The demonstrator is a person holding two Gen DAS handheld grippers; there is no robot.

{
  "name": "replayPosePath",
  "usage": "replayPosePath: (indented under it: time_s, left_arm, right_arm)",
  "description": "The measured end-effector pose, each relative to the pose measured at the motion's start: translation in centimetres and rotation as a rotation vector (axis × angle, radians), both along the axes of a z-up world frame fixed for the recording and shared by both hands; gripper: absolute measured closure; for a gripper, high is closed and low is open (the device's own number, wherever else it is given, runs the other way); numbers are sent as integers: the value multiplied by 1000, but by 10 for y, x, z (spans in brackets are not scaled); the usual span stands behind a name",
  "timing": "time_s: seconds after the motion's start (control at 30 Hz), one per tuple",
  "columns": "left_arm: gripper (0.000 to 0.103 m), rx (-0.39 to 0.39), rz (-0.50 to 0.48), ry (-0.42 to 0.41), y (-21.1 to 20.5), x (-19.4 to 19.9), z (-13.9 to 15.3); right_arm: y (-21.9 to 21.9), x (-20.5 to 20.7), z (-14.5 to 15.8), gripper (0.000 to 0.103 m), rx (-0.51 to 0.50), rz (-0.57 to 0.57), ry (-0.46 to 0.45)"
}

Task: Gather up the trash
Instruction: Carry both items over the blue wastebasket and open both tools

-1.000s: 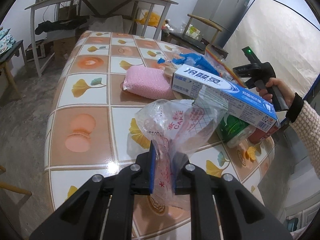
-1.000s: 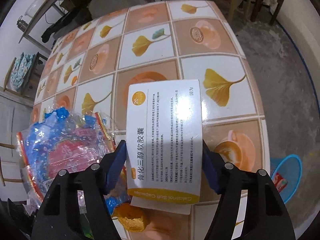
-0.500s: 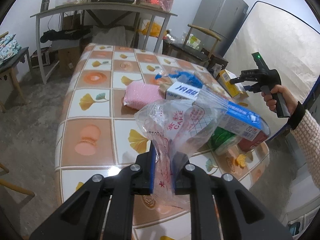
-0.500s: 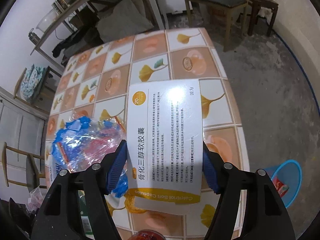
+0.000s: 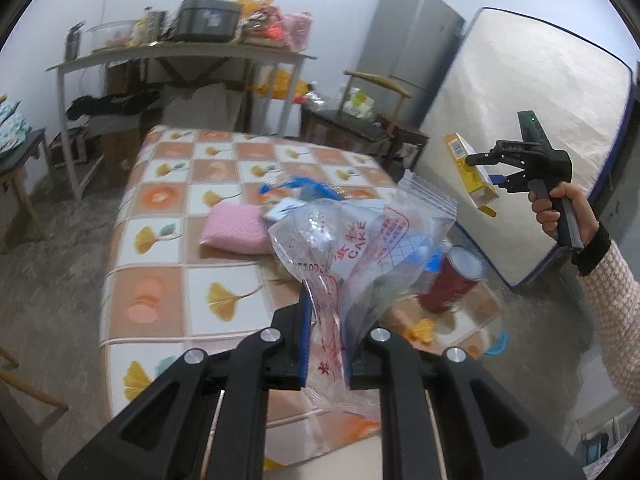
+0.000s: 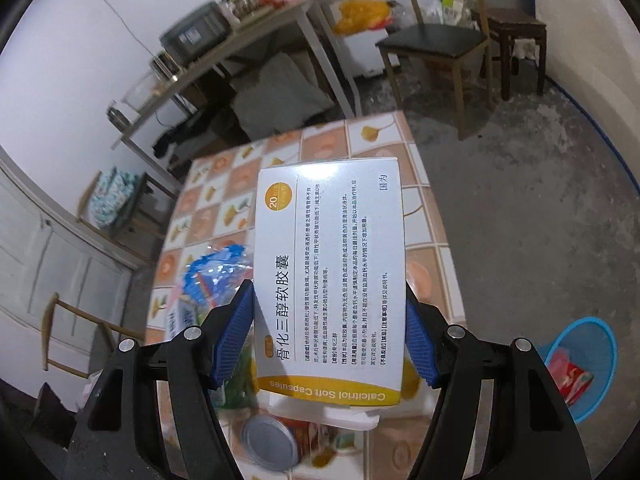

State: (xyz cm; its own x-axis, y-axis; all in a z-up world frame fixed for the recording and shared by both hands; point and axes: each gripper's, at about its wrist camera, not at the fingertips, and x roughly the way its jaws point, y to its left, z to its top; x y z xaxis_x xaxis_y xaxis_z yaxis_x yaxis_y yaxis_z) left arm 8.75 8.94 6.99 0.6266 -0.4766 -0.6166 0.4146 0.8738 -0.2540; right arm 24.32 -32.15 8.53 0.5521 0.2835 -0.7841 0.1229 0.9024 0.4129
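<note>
My left gripper (image 5: 326, 346) is shut on a clear plastic cake bag (image 5: 352, 248) and holds it above the near end of the tiled table (image 5: 168, 248). My right gripper (image 6: 330, 334) is shut on a white and yellow medicine box (image 6: 332, 276), held high above the table; the same gripper (image 5: 490, 168) and box (image 5: 470, 170) show at the right of the left wrist view. A blue trash basket (image 6: 580, 364) with red wrappers stands on the floor at the right. On the table lie a red can (image 5: 452, 276), a pink pack (image 5: 236, 230) and a blue wrapper (image 6: 212, 276).
A green packet (image 6: 236, 388) lies by the can (image 6: 272, 444). A chair (image 6: 436, 44) and a cluttered side table (image 5: 180, 52) stand beyond the table. A mattress (image 5: 520, 120) leans at the right beside a fridge (image 5: 408, 36).
Both grippers have risen and pulled back from the table, each keeping its hold. The table looks smaller and further below; the basket shows more fully in the right wrist view.
</note>
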Motion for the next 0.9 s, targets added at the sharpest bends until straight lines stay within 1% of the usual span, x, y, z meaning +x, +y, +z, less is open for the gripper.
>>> replayPosePath:
  time_s: [0.17,0.27,0.37,0.47,0.5,0.57,0.6,0.63,0.67,0.7,0.77,0.83,0.9]
  left_arm:
    - [92,-14,-106,-35,-45,-8,20]
    - [92,-40,-202,-42,-83,-9,30]
    - [92,-65,-324,-27,-135,-8,38]
    - [92,-90,-451,24,-196,-2,38]
    - [92,-95,-501,52,-225,-1,36]
    - [92,-96,-572,97,-268,0,31]
    - [92,-94,-616,129,-299,0,26]
    - [92,-87,-645,151,-322,-1,21]
    - [92,-70,-680,181,-354,-3,13]
    - [92,-57,-699,202,-373,-4,6]
    - [92,-16,-738,238,-419,-8,-10]
    - [92,47,-767,259,-468,-13,-29]
    - [92,101,-781,311,-517,-13,-56]
  right_arm:
    - [-30,-54,15,38,42,-41,-59]
    - [-50,-88,20,38,49,-80,-87]
    - [-73,-127,19,38,48,-139,-103]
    - [-99,-168,9,38,48,-212,-102]
    - [-106,-178,6,38,49,-232,-99]
    - [-127,-202,-7,38,60,-287,-86]
    - [-140,-216,-17,38,70,-324,-75]
    - [-149,-225,-23,38,77,-349,-65]
    - [-158,-233,-31,38,86,-375,-55]
    - [-167,-241,-40,38,97,-403,-42]
    - [-190,-257,-63,38,126,-463,-6]
    - [-211,-270,-88,38,152,-515,28]
    - [-232,-280,-118,38,185,-566,69]
